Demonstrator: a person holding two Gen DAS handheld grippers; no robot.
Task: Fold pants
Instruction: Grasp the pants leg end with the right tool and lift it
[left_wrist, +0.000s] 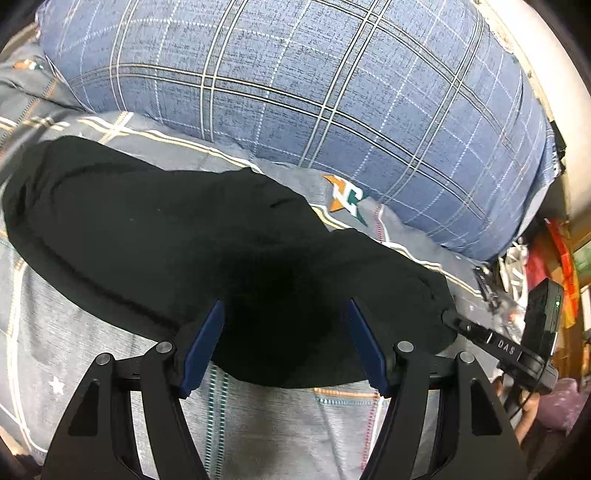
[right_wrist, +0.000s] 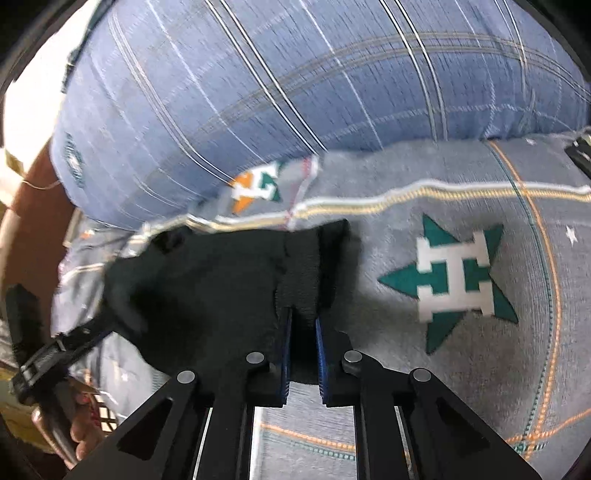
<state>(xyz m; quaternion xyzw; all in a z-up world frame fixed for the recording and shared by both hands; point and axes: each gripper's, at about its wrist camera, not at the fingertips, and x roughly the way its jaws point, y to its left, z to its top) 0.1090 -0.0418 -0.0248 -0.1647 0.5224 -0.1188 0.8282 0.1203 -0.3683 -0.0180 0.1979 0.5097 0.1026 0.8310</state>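
Fingers of the right gripper (right_wrist: 302, 332) pinch the black pants' (left_wrist: 207, 236) edge at six o'clock; the left gripper (left_wrist: 286, 339) gapes wide over them on the bedsheet (right_wrist: 461, 177). Soft, light, limp cloth: grip hems or corners.

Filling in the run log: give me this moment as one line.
task: fold pants | left gripper: open, over black pants | right gripper: shut on pants edge | surface: grey bedsheet | plaid pillow behind

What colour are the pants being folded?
Plain black pants, with no visible pattern; clearest in the left wrist view.
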